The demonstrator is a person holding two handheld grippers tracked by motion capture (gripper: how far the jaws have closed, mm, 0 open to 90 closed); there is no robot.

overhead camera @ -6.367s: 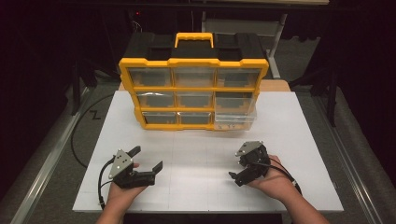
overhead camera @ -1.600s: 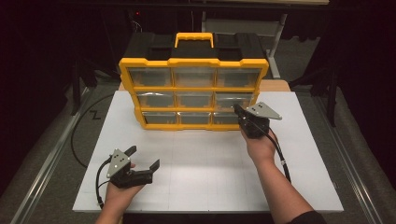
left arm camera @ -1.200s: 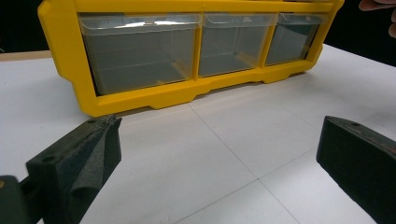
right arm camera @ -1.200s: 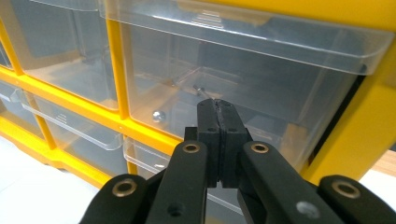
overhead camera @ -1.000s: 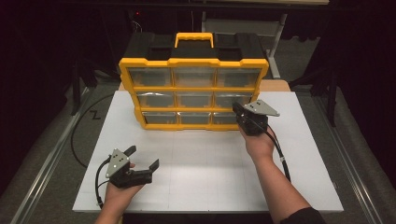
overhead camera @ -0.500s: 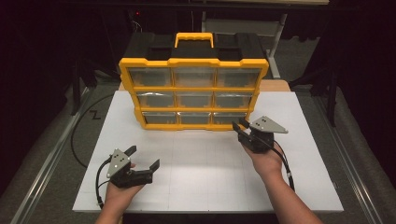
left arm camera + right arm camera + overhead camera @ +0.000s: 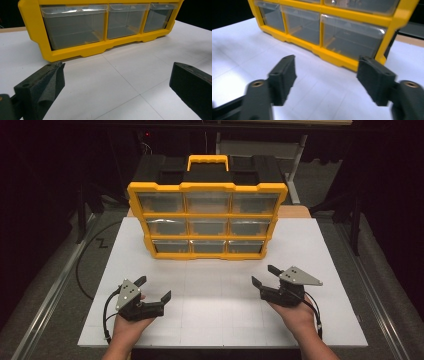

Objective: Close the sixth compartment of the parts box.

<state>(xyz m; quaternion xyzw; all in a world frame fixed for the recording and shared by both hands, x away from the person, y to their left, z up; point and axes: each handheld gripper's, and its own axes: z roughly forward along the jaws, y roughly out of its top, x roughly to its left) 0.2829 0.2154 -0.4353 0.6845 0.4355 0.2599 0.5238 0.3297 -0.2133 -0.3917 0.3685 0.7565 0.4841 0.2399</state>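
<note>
A yellow organizer (image 7: pixel 207 220) with a black top, a yellow handle and several clear drawers stands upright at the back of the white board (image 7: pixel 220 300). All its drawers sit flush. My right gripper (image 7: pixel 264 275) rests low over the board, in front of the organizer's right end and apart from it. Its jaws have just been opening and nothing is between them. In the right gripper view the right gripper (image 7: pixel 328 75) faces the bottom row of drawers (image 7: pixel 352 40). My left gripper (image 7: pixel 155 288) lies open and empty at the front left; in its own view the left gripper (image 7: pixel 116 82) points at the organizer (image 7: pixel 75 53).
A black cable (image 7: pixel 82 265) loops on the floor off the board's left edge. A wooden strip (image 7: pixel 295 211) shows behind the organizer. Metal rails (image 7: pixel 50 300) run along both sides of the table. Dark furniture stands at the back.
My right gripper drew back from the organizer's bottom right drawer toward the person, sank to the board, and its jaws opened. That drawer, earlier pulled out, now sits flush. The left gripper stayed put.
</note>
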